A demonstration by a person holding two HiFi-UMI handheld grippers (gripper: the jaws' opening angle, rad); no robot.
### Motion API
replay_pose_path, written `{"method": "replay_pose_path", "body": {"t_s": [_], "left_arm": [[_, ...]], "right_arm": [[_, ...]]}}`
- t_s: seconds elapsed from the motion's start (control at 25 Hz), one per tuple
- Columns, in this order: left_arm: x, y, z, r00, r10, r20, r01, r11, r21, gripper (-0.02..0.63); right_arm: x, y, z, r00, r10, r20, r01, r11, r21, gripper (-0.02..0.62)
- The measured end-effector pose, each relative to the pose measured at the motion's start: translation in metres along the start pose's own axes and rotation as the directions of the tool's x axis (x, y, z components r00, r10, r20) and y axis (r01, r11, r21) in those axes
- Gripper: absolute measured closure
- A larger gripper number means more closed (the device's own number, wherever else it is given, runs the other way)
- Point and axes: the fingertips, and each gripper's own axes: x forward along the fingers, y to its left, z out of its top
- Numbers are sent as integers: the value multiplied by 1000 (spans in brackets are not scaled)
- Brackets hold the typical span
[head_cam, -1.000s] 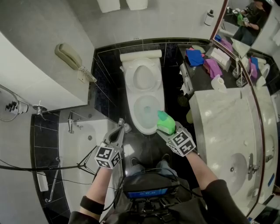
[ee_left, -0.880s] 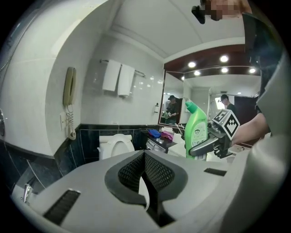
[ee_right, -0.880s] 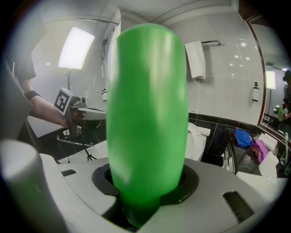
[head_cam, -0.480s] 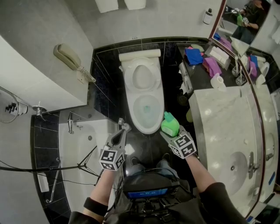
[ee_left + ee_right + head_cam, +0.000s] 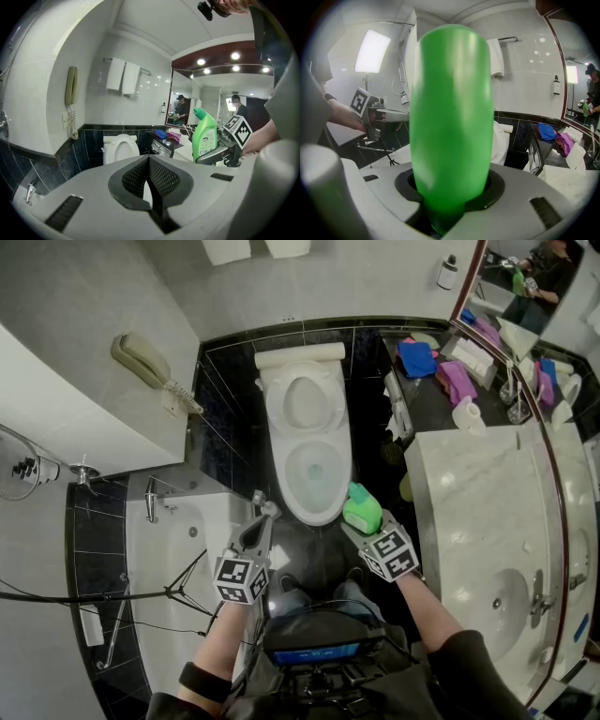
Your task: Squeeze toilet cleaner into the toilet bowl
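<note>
My right gripper [image 5: 364, 518] is clamped on the green plastic toilet-cleaner bottle [image 5: 362, 505], upright just beside the white ceramic toilet bowl [image 5: 316, 519]; I can't read its label. Left gripper [image 5: 263, 515] jaws fully closed, empty.

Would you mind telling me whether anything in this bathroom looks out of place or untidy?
A black tripod stand seems to stand in the white bathtub, an odd place for it. Crumpled blue cloth and pink cloth lie loose on the dark counter. Nothing looks spilled.
</note>
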Motion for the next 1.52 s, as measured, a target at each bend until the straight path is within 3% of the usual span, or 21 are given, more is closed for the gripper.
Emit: {"method": "replay_pose_path", "body": {"t_s": [0.36, 0.6, 0.96, 1.24, 1.52], "left_arm": [[22, -27, 9, 1000, 24, 3, -24, 1000, -16, 604], [49, -52, 16, 999, -47, -10, 48, 999, 14, 604], [98, -58, 40, 979, -201, -23, 202, 976, 82, 604], [127, -57, 50, 949, -313, -38, 315, 939, 141, 604], [177, -74, 60, 932, -357, -59, 361, 921, 147, 604]], "right_arm": [[-13, -21, -3, 1000, 24, 20, -24, 1000, -8, 400], [-16, -42, 2, 999, -11, 42, 10, 1000, 17, 402], [-13, -92, 21, 977, -182, 109, 174, 982, 72, 402], [-7, -123, 31, 941, -312, 130, 301, 949, 95, 402], [-9, -185, 43, 906, -397, 150, 383, 917, 112, 402]]}}
